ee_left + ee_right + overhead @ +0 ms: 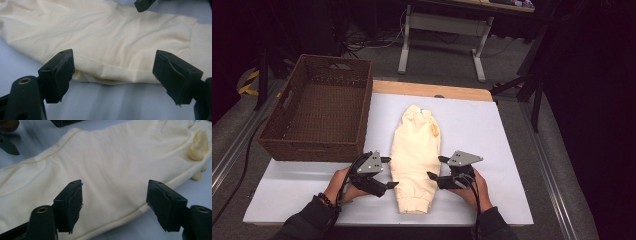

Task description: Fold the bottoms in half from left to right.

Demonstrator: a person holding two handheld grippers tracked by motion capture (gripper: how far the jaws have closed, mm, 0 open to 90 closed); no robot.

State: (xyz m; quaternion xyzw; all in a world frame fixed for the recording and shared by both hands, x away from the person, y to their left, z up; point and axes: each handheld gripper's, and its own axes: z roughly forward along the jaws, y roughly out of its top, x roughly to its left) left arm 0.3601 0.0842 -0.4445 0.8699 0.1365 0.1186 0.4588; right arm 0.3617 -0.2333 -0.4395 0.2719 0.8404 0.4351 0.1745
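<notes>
A cream garment [417,150], folded into a long narrow shape, lies flat on the white table top [497,145]. My left gripper [392,172] stands open at the garment's left edge near the ribbed hem. In the left gripper view its jaws [113,75] are wide apart, with the folded edge of the garment [112,37] just beyond them and no pad pressing on it. My right gripper [435,167] is open at the right edge. In the right gripper view the garment [112,165] lies between and beyond its spread jaws [115,202], untouched. A small yellow lump [198,146] sits near the far end.
A brown woven basket [312,150] with nothing in it stands at the table's back left, close to my left hand. White surface lies free to the right of the garment. The legs of another desk [439,30] stand on the floor beyond the table.
</notes>
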